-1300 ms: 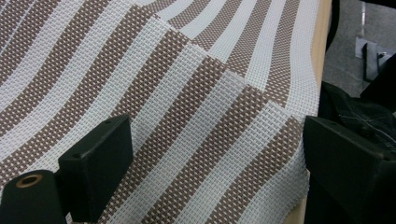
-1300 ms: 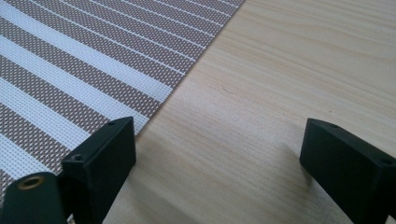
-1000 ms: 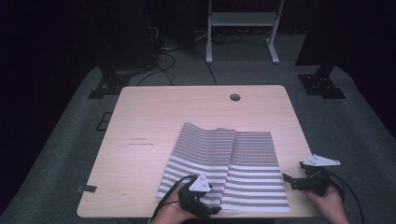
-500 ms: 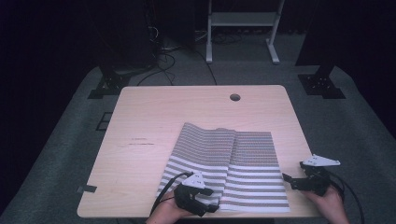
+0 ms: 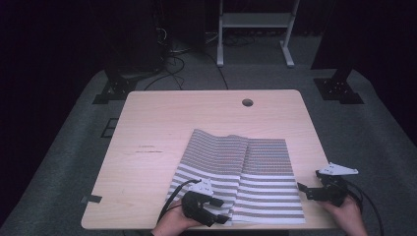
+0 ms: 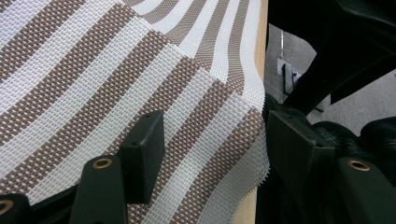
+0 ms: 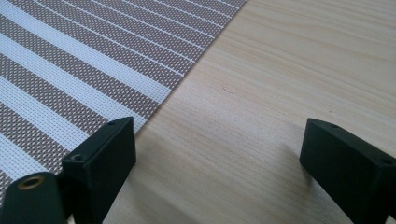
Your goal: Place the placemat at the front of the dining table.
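Brown-and-white striped woven placemat [image 5: 241,182] lies on the pale wooden tabletop [image 5: 162,128], in the lower middle of the high view, with its near edge close to the tabletop's front edge. A soft crease runs through it from top to bottom, and its stripes grow wider toward the bottom of the frame.

The left gripper [image 5: 216,216] sits at the placemat's lower left corner, low in the high view. In the left gripper view its 2 black fingers [image 6: 142,149] stand apart, with the corner of the placemat [image 6: 140,93] raised between them; the weave bulges upward there and its frayed edge hangs beside the tabletop's front edge. Neither finger presses the cloth, so the gripper is open.

The right gripper [image 5: 307,191] rests at the lower right of the high view, just beside the placemat's right edge, held by a hand [image 5: 346,216]. In the right gripper view its 2 fingers [image 7: 105,158] are spread wide over bare wood [image 7: 261,93], with the placemat's edge [image 7: 70,70] at the left finger.

A small round hole [image 5: 247,103] is in the tabletop near its far edge.
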`<state>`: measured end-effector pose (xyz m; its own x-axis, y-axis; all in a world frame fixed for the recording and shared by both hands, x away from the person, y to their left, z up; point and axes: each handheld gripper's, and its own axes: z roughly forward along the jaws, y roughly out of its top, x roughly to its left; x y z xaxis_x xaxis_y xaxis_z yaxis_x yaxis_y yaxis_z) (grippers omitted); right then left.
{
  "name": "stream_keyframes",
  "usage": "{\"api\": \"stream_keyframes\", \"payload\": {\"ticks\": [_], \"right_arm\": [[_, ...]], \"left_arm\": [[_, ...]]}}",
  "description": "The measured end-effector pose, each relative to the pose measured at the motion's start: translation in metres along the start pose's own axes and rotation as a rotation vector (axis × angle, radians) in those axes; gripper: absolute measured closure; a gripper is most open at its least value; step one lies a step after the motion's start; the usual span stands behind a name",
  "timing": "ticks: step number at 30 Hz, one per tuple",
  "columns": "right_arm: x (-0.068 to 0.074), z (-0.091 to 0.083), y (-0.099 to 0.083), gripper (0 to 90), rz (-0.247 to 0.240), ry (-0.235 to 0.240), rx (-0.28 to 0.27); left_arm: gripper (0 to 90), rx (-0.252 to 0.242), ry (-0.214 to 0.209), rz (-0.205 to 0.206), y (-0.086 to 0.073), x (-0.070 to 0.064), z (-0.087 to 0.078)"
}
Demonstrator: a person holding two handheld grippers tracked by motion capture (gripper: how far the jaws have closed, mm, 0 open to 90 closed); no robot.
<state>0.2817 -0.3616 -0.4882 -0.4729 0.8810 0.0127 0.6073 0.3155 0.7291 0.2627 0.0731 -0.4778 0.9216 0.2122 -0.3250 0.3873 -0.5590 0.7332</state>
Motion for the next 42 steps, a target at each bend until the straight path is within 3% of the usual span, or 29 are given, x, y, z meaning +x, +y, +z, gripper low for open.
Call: {"api": "stream_keyframes", "payload": {"ticks": [4,6,8,13,16,27,42], "right_arm": [[0.0,0.0,0.0,9.3,-0.002,0.001,0.0],[0.0,0.0,0.0,9.3,-0.003,0.001,0.0],[0.0,0.0,0.0,9.3,-0.003,0.001,0.0],[0.0,0.0,0.0,9.3,-0.003,0.002,0.0],[0.0,0.0,0.0,9.3,-0.003,0.001,0.0],[0.0,0.0,0.0,9.3,-0.003,0.001,0.0],[0.0,0.0,0.0,9.3,-0.005,0.002,0.001]], "left_arm": [[40.4,0.002,0.014,0.0,0.0,0.0,0.0],[53.4,0.009,0.005,-0.017,0.0,0.001,-0.001],[56.1,0.018,0.019,-0.017,0.0,0.001,-0.001],[79.7,0.064,0.059,-0.005,0.004,-0.001,-0.003],[84.9,0.067,0.068,-0.008,0.006,-0.002,-0.005],[85.6,-0.034,0.114,0.006,0.016,-0.006,-0.033],[85.5,-0.187,0.227,-0.024,0.017,0.01,-0.085]]}}
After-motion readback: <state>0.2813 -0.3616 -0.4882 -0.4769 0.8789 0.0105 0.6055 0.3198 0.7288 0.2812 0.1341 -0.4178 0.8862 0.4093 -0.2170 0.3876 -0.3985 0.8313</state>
